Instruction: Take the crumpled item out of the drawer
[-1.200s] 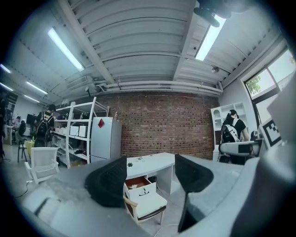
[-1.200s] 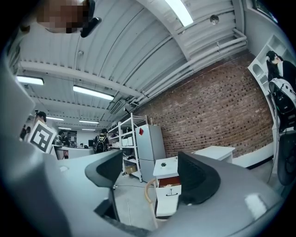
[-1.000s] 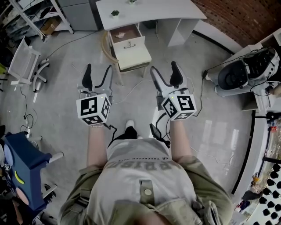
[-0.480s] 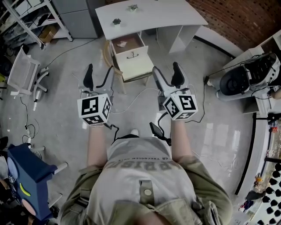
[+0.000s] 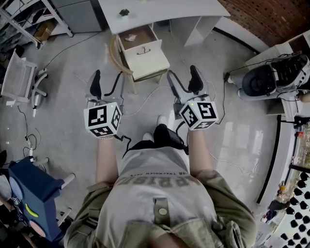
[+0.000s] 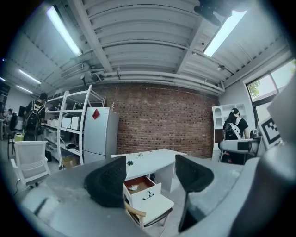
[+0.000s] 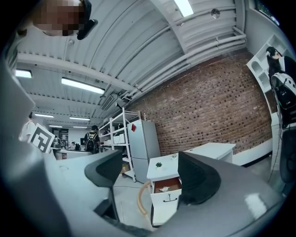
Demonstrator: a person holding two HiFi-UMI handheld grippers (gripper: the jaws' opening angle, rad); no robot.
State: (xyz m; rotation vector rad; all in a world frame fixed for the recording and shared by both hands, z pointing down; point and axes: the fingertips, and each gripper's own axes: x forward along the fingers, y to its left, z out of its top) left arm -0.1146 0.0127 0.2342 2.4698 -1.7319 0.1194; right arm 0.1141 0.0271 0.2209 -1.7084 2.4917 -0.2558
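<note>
A white drawer (image 5: 143, 50) stands pulled open under the white desk (image 5: 193, 8), far ahead of me. A pale crumpled item (image 5: 130, 37) lies on its brown bottom. It also shows in the left gripper view as the crumpled item (image 6: 133, 187) and in the right gripper view as the crumpled item (image 7: 164, 189). My left gripper (image 5: 107, 82) and right gripper (image 5: 182, 80) are held side by side at waist height, well short of the drawer. Both are open with nothing between their black fingers.
A chair with a curved wooden back (image 5: 114, 54) and a white seat (image 5: 151, 67) stands right in front of the drawer. A small plant (image 5: 124, 12) sits on the desk. Cables (image 5: 145, 97) cross the floor. A white swivel chair (image 5: 17, 80) is left, grey equipment (image 5: 271, 80) right.
The person has taken a step, so the view has swayed and a foot has come forward. Both grippers stay open and side by side.
</note>
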